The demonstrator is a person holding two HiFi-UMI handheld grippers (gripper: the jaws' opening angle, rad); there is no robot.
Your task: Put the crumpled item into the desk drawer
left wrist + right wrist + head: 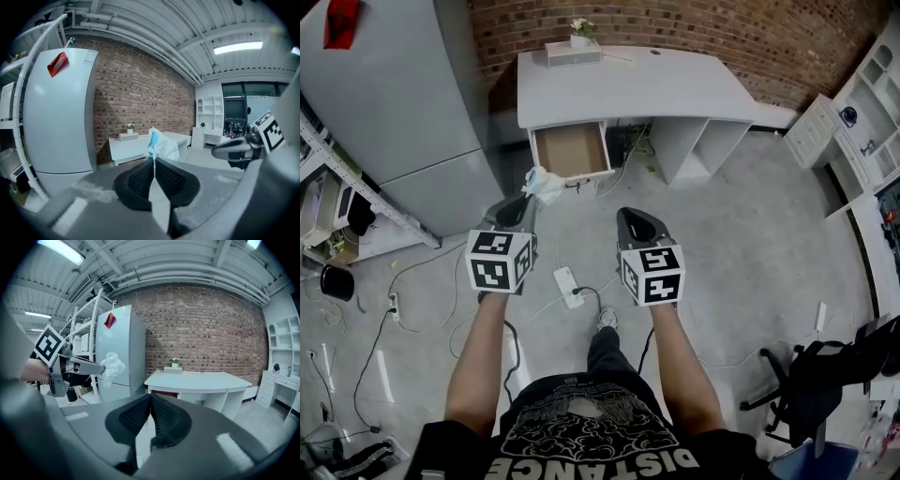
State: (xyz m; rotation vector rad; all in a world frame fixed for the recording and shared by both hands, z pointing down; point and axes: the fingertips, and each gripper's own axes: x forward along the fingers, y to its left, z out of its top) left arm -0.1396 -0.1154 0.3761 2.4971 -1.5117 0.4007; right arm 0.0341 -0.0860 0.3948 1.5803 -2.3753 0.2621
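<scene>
A crumpled white-and-blue item [545, 184] sticks out of the tips of my left gripper [528, 200], which is shut on it. In the left gripper view the crumpled item [161, 144] bulges just past the closed pads. It hangs in the air a little in front of the open desk drawer [572, 151], whose brown inside shows empty. The drawer belongs to the white desk [628, 89] against the brick wall. My right gripper [630, 217] is shut with nothing in it, held level with the left one. From the right gripper view the crumpled item [111, 366] shows at left.
A grey fridge [384, 103] stands left of the desk, with a metal shelf rack [337, 187] beside it. A power strip [569, 287] and cables lie on the concrete floor by my feet. A small plant and box [574, 47] sit on the desk. A black chair [825, 375] is at right.
</scene>
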